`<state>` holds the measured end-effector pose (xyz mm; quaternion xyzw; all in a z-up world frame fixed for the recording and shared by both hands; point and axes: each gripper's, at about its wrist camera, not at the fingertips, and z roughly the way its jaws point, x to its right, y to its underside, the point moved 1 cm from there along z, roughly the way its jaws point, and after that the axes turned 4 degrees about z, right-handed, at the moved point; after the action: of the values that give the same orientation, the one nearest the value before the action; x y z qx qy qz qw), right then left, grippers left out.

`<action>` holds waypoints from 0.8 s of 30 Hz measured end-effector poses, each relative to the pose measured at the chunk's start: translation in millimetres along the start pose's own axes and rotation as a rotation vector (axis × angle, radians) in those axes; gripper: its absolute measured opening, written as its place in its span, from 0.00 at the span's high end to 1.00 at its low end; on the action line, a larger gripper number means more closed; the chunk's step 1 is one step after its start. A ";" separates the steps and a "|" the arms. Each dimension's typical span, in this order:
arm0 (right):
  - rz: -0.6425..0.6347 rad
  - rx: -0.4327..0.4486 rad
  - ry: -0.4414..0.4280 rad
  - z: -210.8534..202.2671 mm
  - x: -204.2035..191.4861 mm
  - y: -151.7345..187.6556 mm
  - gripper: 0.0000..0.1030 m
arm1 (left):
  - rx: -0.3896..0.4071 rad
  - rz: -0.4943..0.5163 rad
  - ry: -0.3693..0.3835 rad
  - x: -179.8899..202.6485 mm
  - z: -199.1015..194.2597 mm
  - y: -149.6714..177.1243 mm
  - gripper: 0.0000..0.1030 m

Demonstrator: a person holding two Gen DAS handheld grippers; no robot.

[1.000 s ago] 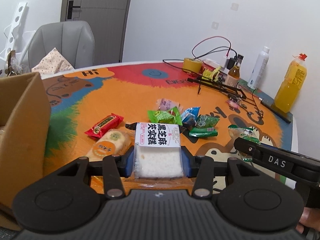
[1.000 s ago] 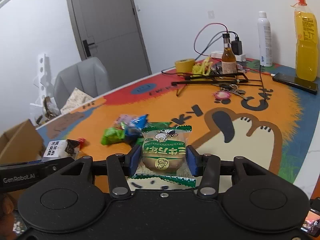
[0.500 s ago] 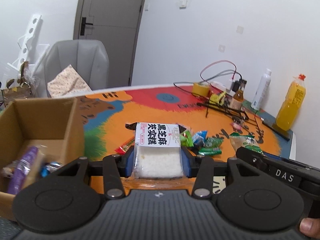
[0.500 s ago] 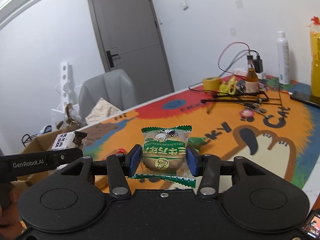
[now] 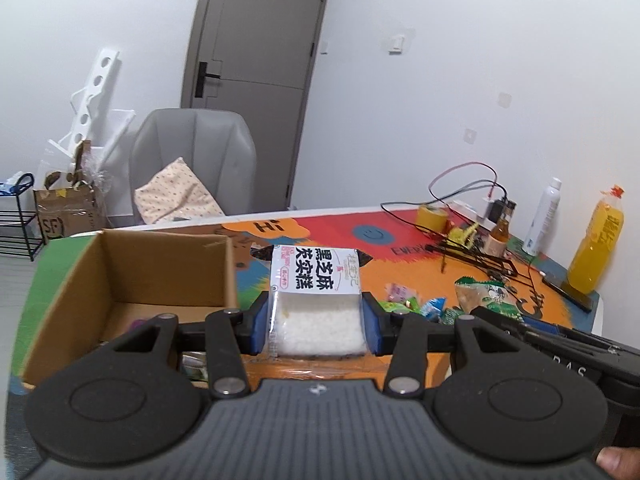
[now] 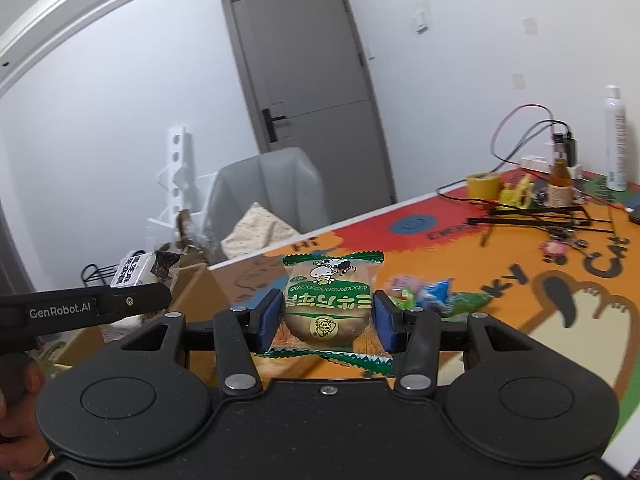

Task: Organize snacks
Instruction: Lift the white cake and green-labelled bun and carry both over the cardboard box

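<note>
My left gripper (image 5: 316,322) is shut on a white rice-cake packet with black lettering (image 5: 316,300), held in the air just right of an open cardboard box (image 5: 128,276). The packet also shows in the right wrist view (image 6: 138,274). My right gripper (image 6: 326,320) is shut on a green-wrapped cake (image 6: 328,308), held above the orange mat, right of the box (image 6: 192,300). The green cake also shows in the left wrist view (image 5: 486,294). Some snacks lie in the box, mostly hidden.
Loose wrapped snacks (image 5: 416,304) lie on the colourful table mat (image 6: 520,280). At the far side stand a tape roll (image 5: 432,216), cables, a small brown bottle (image 5: 496,236), a white spray can (image 5: 542,216) and an orange juice bottle (image 5: 596,240). A grey chair (image 5: 196,160) stands behind.
Both grippers have risen and moved left toward the cardboard box, each still holding its snack. The box now lies just left of the left gripper.
</note>
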<state>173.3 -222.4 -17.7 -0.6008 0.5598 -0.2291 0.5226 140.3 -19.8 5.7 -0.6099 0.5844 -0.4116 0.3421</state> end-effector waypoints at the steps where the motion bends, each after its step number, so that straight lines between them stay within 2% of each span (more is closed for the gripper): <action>1: -0.004 0.000 -0.010 1.1 -3.8 -0.4 0.55 | 0.004 -0.004 -0.006 -3.2 -1.9 -0.6 0.56; 12: -0.052 -0.025 -0.094 21.7 -47.4 -0.8 0.55 | 0.039 -0.062 -0.093 -51.4 -21.3 -5.7 0.56; 24: -0.108 -0.059 -0.172 49.7 -93.1 1.8 0.55 | 0.021 -0.117 -0.166 -104.0 -21.1 -3.1 0.56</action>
<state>190.3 -118.7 -7.7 -0.6627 0.4862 -0.1881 0.5376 124.9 85.3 6.8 -0.6714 0.5133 -0.3850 0.3710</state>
